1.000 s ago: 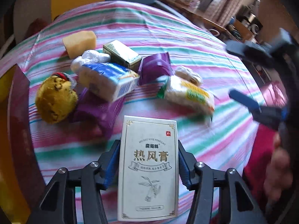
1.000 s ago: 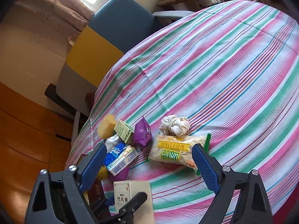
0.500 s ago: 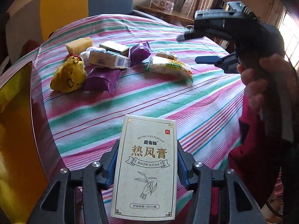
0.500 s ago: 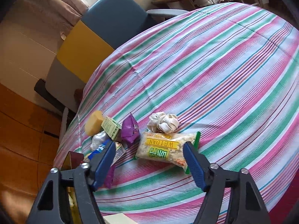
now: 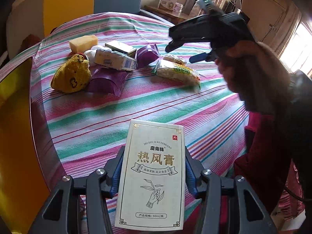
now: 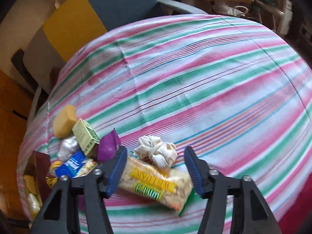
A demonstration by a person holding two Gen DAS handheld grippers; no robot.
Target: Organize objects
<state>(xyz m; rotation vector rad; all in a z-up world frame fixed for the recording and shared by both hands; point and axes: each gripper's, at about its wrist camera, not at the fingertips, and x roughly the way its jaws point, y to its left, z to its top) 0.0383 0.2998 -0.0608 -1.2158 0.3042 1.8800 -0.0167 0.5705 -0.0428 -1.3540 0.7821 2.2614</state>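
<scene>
My left gripper [image 5: 153,167] is shut on a white box with Chinese lettering [image 5: 154,173], held above the near edge of the striped table [image 5: 136,105]. My right gripper [image 6: 156,167] is open, its jaws either side of a yellow-labelled snack packet [image 6: 156,181] that lies on the cloth; it also shows in the left wrist view [image 5: 177,72]. A knotted white cloth [image 6: 158,152] lies just beyond the packet. The right gripper [image 5: 185,52] hovers over that packet in the left wrist view.
A pile sits at the left: yellow sponge [image 5: 83,42], green box [image 5: 120,47], blue-white packet [image 5: 115,60], two purple packets [image 5: 107,81], yellow plush toy [image 5: 72,76]. A dark red and yellow box [image 5: 17,126] stands at the table's left edge. A blue chair [image 6: 124,5] is behind.
My left gripper has drawn back from the pile with the white box. My right gripper has come down and forward, so the snack packet now lies between its open jaws.
</scene>
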